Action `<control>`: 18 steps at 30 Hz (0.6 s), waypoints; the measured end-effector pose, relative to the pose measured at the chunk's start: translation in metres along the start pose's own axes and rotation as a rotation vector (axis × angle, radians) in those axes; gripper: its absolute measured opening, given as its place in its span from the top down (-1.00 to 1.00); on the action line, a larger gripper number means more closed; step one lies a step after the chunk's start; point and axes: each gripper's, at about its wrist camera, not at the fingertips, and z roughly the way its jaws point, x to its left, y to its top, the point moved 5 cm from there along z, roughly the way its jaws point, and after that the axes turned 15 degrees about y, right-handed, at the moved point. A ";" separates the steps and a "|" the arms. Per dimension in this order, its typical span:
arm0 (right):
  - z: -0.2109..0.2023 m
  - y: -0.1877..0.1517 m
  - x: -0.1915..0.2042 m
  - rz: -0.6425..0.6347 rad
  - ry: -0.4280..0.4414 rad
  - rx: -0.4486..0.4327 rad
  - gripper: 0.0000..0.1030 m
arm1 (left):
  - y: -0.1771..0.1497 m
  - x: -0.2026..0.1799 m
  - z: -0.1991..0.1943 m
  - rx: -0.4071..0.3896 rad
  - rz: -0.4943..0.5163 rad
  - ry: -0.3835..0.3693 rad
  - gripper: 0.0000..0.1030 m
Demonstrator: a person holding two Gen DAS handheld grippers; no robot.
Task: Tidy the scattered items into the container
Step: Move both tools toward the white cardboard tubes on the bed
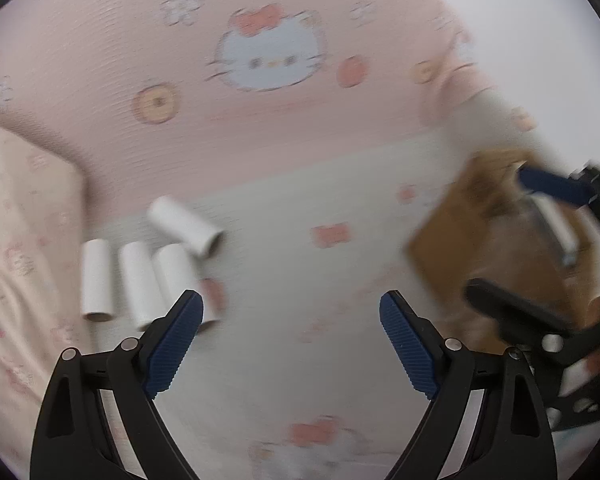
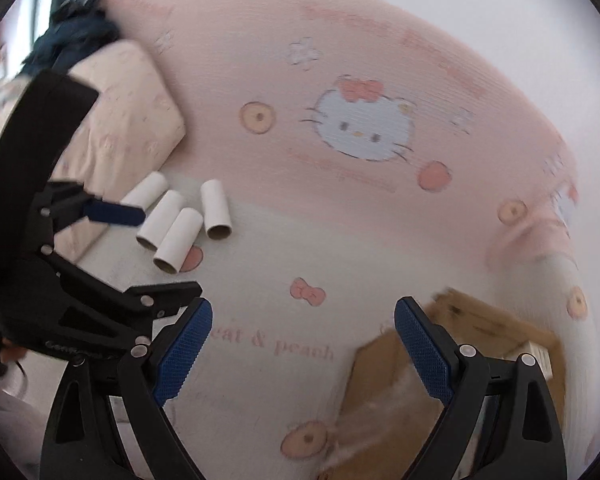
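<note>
Several white cardboard tubes (image 1: 140,272) lie close together on the pink and white bed sheet, just ahead and left of my left gripper (image 1: 291,308), which is open and empty. They also show in the right wrist view (image 2: 180,220) at centre left. A brown cardboard box (image 1: 480,236) stands at the right; in the right wrist view (image 2: 384,400) it is under my right gripper (image 2: 303,314), which is open and empty. The right gripper shows in the left wrist view (image 1: 536,240) over the box. The left gripper shows in the right wrist view (image 2: 112,212) beside the tubes.
A pale pink pillow (image 2: 112,120) lies left of the tubes. A dark blue cloth (image 2: 72,32) is at the back left. The sheet (image 2: 340,220) carries cat and peach prints. A white wall lies beyond the bed edge at right.
</note>
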 end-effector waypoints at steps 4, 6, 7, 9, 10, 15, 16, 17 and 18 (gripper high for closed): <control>0.022 0.002 0.016 -0.095 -0.040 -0.090 -0.79 | -0.006 0.014 0.018 0.001 -0.037 0.022 -0.63; 0.028 0.004 0.023 -0.114 -0.060 -0.146 -0.79 | -0.009 0.024 0.024 0.009 -0.090 0.012 -0.63; 0.029 0.006 0.026 -0.117 -0.058 -0.168 -0.79 | -0.011 0.029 0.027 0.015 -0.118 0.007 -0.63; 0.028 0.009 0.030 -0.113 -0.022 -0.224 -0.79 | -0.016 0.041 0.031 0.029 -0.184 -0.008 -0.62; 0.029 0.011 0.032 -0.103 0.002 -0.249 -0.79 | -0.019 0.048 0.034 0.039 -0.222 -0.013 -0.61; 0.059 0.015 0.039 -0.056 0.110 -0.234 -0.81 | -0.031 0.077 0.047 0.065 -0.340 -0.004 -0.58; 0.067 0.015 0.040 -0.061 0.108 -0.220 -0.81 | -0.033 0.080 0.049 0.063 -0.340 0.012 -0.57; 0.074 0.015 0.042 -0.067 0.102 -0.211 -0.81 | -0.035 0.082 0.051 0.061 -0.334 0.027 -0.56; 0.082 0.013 0.042 -0.072 0.093 -0.200 -0.81 | -0.037 0.083 0.052 0.056 -0.324 0.042 -0.51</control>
